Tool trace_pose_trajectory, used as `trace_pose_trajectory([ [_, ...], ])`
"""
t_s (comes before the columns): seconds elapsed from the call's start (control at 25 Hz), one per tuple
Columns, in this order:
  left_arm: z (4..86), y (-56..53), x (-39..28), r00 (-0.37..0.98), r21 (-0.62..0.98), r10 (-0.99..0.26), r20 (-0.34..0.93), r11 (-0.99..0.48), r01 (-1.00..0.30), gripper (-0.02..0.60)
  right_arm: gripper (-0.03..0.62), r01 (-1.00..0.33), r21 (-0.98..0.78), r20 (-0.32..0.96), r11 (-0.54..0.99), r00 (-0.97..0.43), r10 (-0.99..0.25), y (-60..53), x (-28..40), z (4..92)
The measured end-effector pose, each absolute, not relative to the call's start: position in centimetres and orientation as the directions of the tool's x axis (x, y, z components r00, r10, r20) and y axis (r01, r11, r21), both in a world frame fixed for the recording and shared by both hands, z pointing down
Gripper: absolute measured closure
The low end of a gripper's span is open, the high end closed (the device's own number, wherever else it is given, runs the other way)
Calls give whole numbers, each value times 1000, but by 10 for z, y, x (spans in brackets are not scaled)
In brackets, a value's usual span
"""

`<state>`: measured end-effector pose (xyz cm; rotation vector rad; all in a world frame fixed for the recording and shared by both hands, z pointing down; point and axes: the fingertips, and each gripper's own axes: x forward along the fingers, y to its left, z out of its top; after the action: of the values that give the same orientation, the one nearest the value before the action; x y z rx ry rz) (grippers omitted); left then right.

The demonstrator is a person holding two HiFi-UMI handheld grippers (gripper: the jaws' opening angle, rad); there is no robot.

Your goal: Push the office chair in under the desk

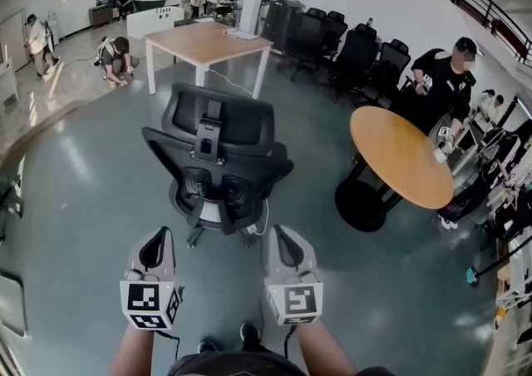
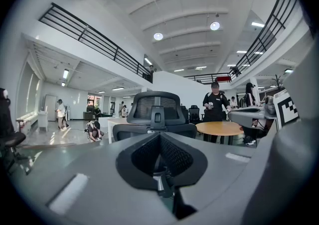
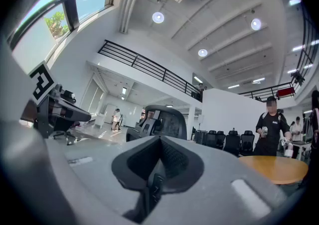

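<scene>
– Black mesh back, plastic frame, a star base on castors: how do we reckon the office chair [image 1: 218,154] will handle?
– Too heavy to lift, we'd judge, but it should roll easily on this smooth grey floor [image 1: 91,191]. The catch is that it likely swivels and the back may tilt. An off-centre shove could spin it rather than send it straight.
– Where does it stand?
– Out in the open with its back turned to us, well short of the pale wooden surface [image 1: 199,42] on white legs beyond it. A round surface [image 1: 399,158] stands off to our right, apart from the path.
– So where do we make contact?
– On the stiff upper edge of the backrest or the rigid spine behind it, with one tool on each side of the middle so the push stays even. The mesh itself would give, so we'd avoid it.
– And the tools?
– Our left tool [image 1: 158,239] has its jaws together with nothing between them. The right tool [image 1: 283,237] is the same, closed and empty. Both hang near the chair's back, level with each other, touching nothing.
– Do we need them apart?
– Probably not. A push wants no clamp, and closed tips pressed on the frame should do, though they might slip on smooth plastic.
</scene>
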<state>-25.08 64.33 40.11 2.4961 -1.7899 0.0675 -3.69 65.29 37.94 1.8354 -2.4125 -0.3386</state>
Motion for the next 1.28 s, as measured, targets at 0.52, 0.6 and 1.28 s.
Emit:
trace_pose_trajectory([
  [0.52, 401, 653, -251, 380, 26, -923, 63, -379, -925, 563, 603, -942, 233, -29, 243, -256, -966, 665, -42, 388],
  [0.6, 404, 653, -250, 385, 14, -920, 71, -385, -923, 563, 603, -944, 231, -25, 236, -249, -968, 665, -41, 391],
  [1.28, 404, 662, -266, 500, 32, -866, 23, -499, -866, 563, 602, -960, 206, 4, 188, -191, -982, 676, -51, 404],
])
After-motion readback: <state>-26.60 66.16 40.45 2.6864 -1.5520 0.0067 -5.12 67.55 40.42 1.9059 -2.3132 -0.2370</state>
